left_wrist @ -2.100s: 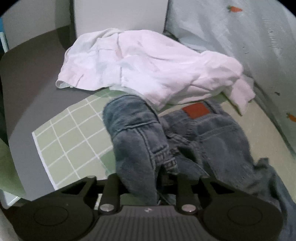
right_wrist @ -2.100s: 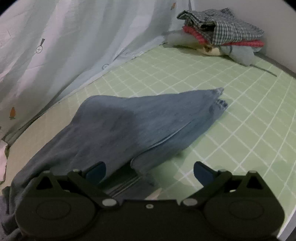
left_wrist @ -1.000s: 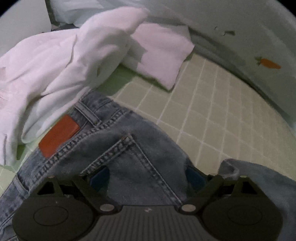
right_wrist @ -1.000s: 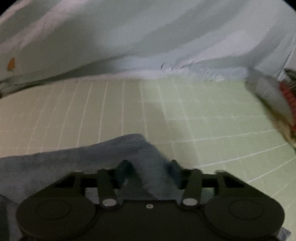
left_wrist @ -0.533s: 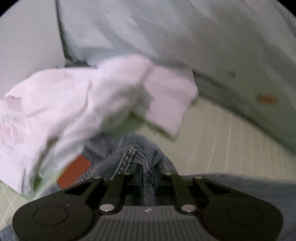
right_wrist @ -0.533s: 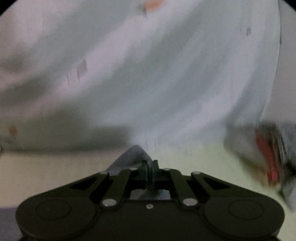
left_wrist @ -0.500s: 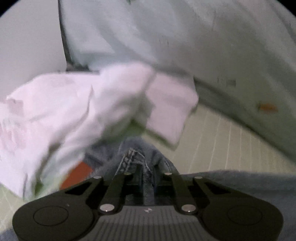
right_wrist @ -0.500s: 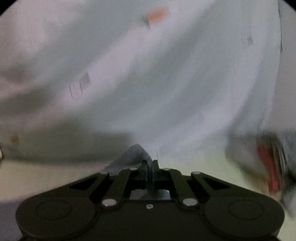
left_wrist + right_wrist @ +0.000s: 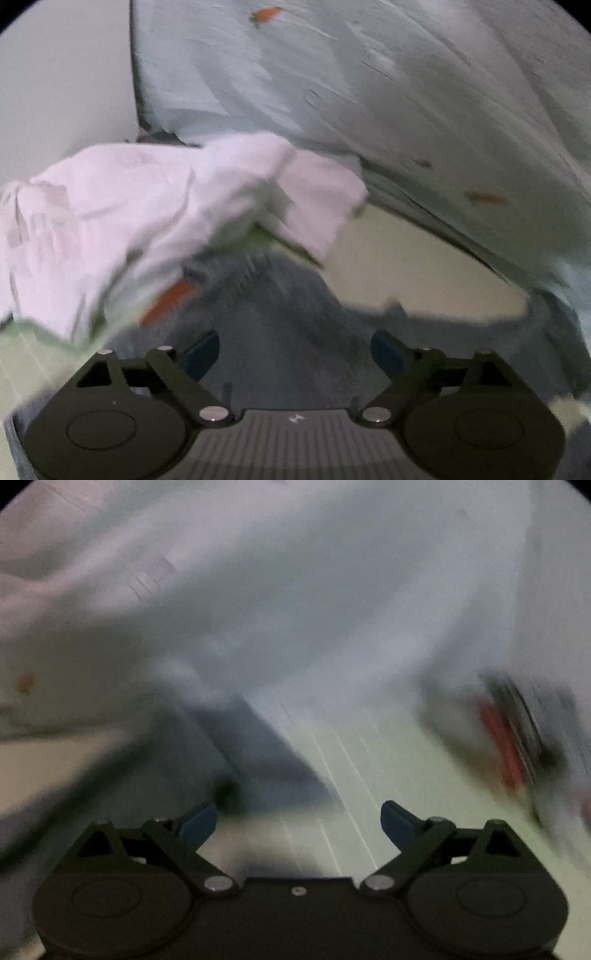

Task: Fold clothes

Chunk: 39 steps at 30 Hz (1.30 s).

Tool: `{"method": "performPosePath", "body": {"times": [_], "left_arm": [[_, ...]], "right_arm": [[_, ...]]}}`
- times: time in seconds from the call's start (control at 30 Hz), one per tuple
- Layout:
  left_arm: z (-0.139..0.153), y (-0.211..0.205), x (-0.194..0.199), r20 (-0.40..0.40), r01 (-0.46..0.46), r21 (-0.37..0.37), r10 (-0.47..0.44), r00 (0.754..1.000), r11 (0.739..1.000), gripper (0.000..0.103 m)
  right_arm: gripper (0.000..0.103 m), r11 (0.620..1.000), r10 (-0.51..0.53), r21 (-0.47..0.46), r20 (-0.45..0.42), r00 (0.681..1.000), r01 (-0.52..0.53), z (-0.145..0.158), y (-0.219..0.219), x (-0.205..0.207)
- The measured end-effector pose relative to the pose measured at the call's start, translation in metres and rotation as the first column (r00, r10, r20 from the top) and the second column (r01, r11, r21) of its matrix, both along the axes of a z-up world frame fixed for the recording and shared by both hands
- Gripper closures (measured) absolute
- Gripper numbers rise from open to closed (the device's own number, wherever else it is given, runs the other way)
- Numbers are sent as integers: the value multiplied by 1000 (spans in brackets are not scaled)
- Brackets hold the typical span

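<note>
Item: jeans (image 9: pixel 280 306), blue denim with an orange waistband patch (image 9: pixel 168 301). Half a second ago we had both grippers pinched tight on denim; now the left gripper (image 9: pixel 295 349) and right gripper (image 9: pixel 299 819) both stand wide apart, holding nothing. We judge the cloth released, so one fold stroke looks laid down.

Location: on the green checked mat (image 9: pixel 369 775), running from our left gripper toward 12 o'clock, and at 10 o'clock from our right gripper as a dark blurred slab (image 9: pixel 258 753).

Adjacent: white garment (image 9: pixel 147 206), soft and crumpled, at 10 o'clock in the left view, overlapping the waistband. Pale carrot-print sheet (image 9: pixel 369 92) hangs behind. Blurred stack of clothes (image 9: pixel 517 734), red and dark, at 2 o'clock in the right view.
</note>
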<state>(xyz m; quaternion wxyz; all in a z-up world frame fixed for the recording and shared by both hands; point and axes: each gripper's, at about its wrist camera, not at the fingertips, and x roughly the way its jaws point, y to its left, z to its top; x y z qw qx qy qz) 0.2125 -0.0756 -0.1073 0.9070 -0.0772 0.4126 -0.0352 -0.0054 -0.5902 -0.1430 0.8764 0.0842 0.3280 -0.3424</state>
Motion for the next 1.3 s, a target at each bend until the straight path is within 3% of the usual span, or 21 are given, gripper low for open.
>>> {"method": "performPosePath", "body": {"times": [0.2,0.33,0.37,0.4,0.5,0.57,0.63,0.67,0.73,0.8,0.9,1.03,1.17,1.2,1.3], "left_arm": [[3,-30,-54,-21,128,-22,-129,991,992,11],[20,-51,-83,25,195,13,-195,980,981,10],[24,-53,-89,46,208,25,-209,977,978,10],[28,-55,-95,65,219,36,-221,973,975,10],[34,-53,-111,86,205,47,-208,974,978,8],[35,-48,-118,83,181,32,-183,980,983,8],[34,-42,-122,66,145,24,-146,987,989,8],[33,-39,-124,56,126,23,-127,990,992,8],[31,-33,-126,40,101,18,-101,994,995,8],[27,-27,-125,24,78,29,-79,997,997,8],[21,-20,-124,5,48,54,-48,999,997,8],[10,-7,-116,-39,0,54,2,999,999,8],[4,6,-112,-62,-31,43,33,998,999,8],[3,7,-112,-65,-37,43,40,997,998,8],[1,10,-112,-71,-55,46,59,996,997,8]], "right_arm": [[0,963,-160,216,-20,987,160,-49,-4,-95],[0,912,-221,366,54,974,187,-68,-11,-118],[4,902,-229,391,70,971,184,-70,-13,-116],[16,895,-235,407,84,968,181,-71,-15,-116],[30,875,-248,454,125,961,167,-72,-21,-116],[49,861,-240,487,143,960,143,-73,-22,-118],[61,843,-238,524,163,957,121,-75,-24,-119],[74,829,-246,547,175,953,114,-75,-26,-121],[84,805,-270,583,199,942,108,-75,-30,-126],[92,805,-286,582,215,934,112,-67,-30,-131],[94,830,-314,538,233,920,147,-46,-26,-139],[94,916,-287,356,257,923,185,7,-12,-133],[94,989,-128,95,196,972,111,49,2,-81],[93,996,-75,66,171,982,65,51,8,-63],[92,988,116,93,94,989,-125,32,26,-1]]}}
